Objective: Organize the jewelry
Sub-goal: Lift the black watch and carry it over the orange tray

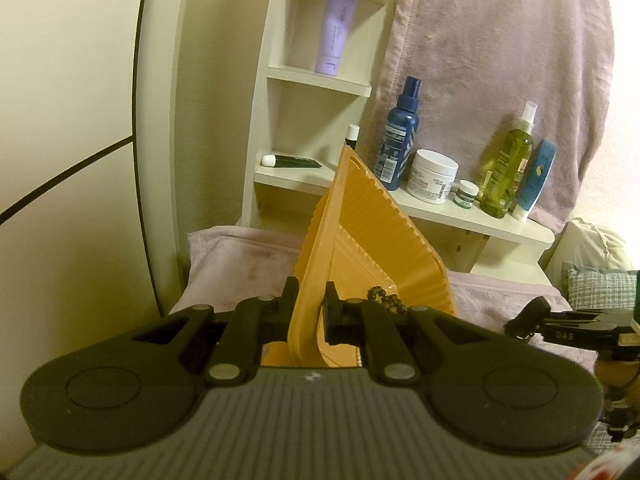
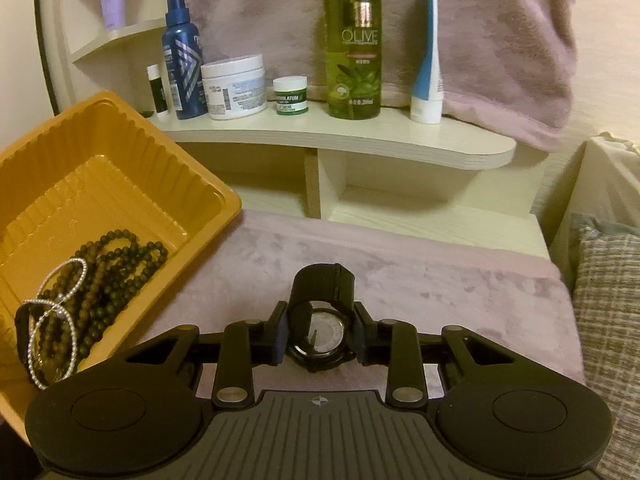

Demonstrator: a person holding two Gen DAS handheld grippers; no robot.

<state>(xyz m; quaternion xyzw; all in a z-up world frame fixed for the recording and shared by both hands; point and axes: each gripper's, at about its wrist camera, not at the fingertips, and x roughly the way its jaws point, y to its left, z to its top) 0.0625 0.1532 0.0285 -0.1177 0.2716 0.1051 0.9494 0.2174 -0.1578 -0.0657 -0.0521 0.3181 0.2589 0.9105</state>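
My left gripper (image 1: 312, 308) is shut on the rim of an orange plastic tray (image 1: 360, 240) and holds it tilted; the tray also shows at the left of the right wrist view (image 2: 120, 168). In it lie a dark bead necklace (image 2: 116, 264), also seen in the left view (image 1: 386, 300), and silver bead bracelets (image 2: 56, 320). My right gripper (image 2: 320, 332) is shut on a black wristwatch (image 2: 322, 312) over the pink towel (image 2: 400, 272), to the right of the tray. The right gripper shows at the right edge of the left view (image 1: 520, 324).
A white shelf unit (image 2: 360, 136) stands behind with a blue bottle (image 2: 182, 56), white jar (image 2: 234, 86), small green jar (image 2: 290, 96), olive oil bottle (image 2: 354, 40) and a blue tube (image 2: 428, 60). A pink cloth (image 1: 500, 60) hangs behind. A checked cushion (image 2: 604, 300) lies at right.
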